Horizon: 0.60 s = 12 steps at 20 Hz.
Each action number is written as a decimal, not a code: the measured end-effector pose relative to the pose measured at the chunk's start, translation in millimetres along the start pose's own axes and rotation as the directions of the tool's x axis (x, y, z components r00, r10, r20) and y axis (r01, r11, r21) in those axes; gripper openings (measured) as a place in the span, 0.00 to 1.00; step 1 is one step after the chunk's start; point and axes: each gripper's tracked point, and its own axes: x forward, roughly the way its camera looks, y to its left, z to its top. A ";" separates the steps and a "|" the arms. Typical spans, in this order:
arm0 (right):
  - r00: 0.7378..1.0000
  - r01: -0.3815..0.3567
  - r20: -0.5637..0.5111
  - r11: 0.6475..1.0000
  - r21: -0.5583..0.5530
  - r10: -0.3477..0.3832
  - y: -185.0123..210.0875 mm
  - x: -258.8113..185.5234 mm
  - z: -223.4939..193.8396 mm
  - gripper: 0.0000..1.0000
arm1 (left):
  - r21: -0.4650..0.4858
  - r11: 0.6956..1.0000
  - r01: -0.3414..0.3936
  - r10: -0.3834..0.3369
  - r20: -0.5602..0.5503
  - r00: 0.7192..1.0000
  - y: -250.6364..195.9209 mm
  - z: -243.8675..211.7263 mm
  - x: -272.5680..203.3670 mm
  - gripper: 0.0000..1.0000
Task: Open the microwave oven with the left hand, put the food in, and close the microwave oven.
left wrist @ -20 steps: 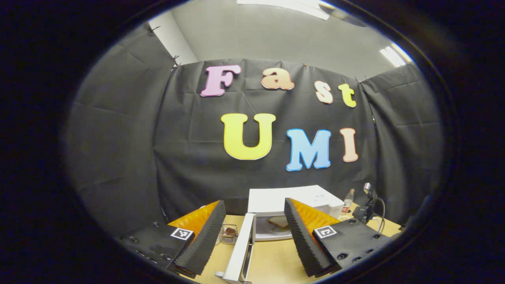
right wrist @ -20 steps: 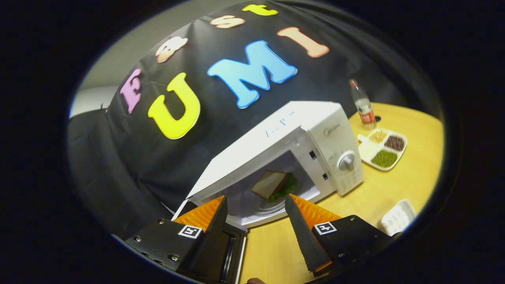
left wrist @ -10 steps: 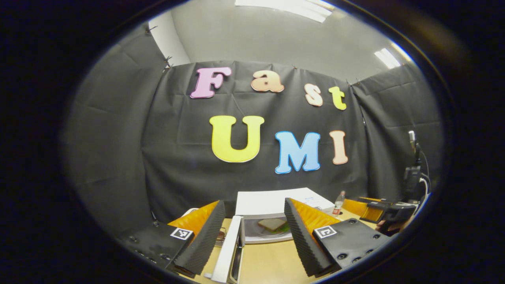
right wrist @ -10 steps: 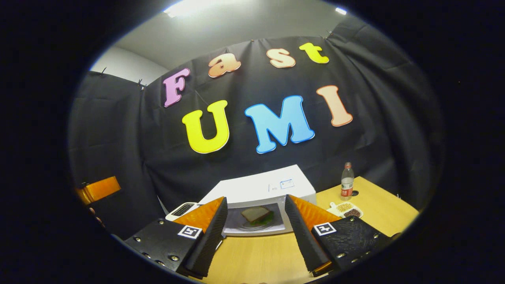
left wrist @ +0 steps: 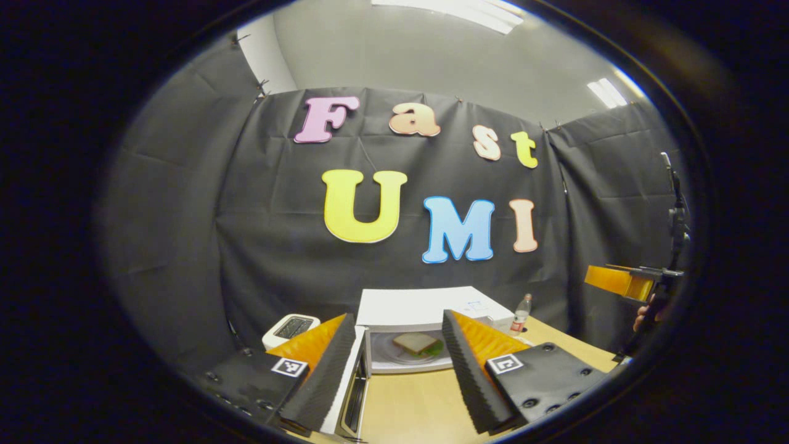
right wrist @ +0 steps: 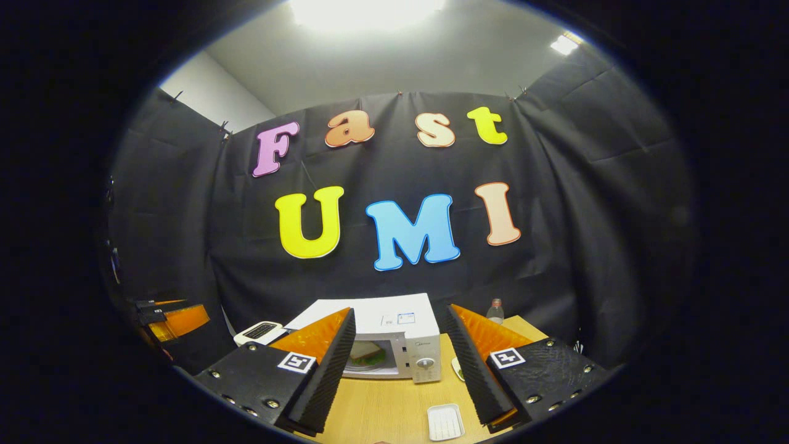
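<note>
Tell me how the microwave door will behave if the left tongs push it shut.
The door stands wide open on a side hinge, so it should swing stiffly as one slab. It looks thin and probably light. Pushed hard, it might nudge the microwave on the table.

The sandwich (left wrist: 414, 343) was placed inside the microwave (right wrist: 394, 320); a toaster (right wrist: 259, 333) was positioned left of the microwave, a bottle (right wrist: 495, 311) behind-right, a tray (right wrist: 445, 422) in front.

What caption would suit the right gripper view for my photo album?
Open right gripper faces a white microwave, door open, sandwich inside, on a wooden table.
</note>
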 end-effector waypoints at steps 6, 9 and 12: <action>1.000 0.025 -0.011 1.000 0.011 -0.025 -5.5 8.8 2.2 0.87 | 0.037 0.992 -0.121 0.124 -0.071 0.990 72.5 -27.4 -29.0 0.09; 1.000 0.022 -0.012 1.000 0.005 -0.022 -6.1 9.7 3.5 0.87 | 0.040 0.978 -0.207 0.211 -0.148 0.966 136.1 -62.8 -46.6 0.07; 0.999 0.017 -0.032 1.000 -0.013 -0.017 -8.3 13.8 -6.5 0.87 | -0.066 0.968 -0.241 0.218 -0.246 0.944 163.5 -114.4 -59.5 0.07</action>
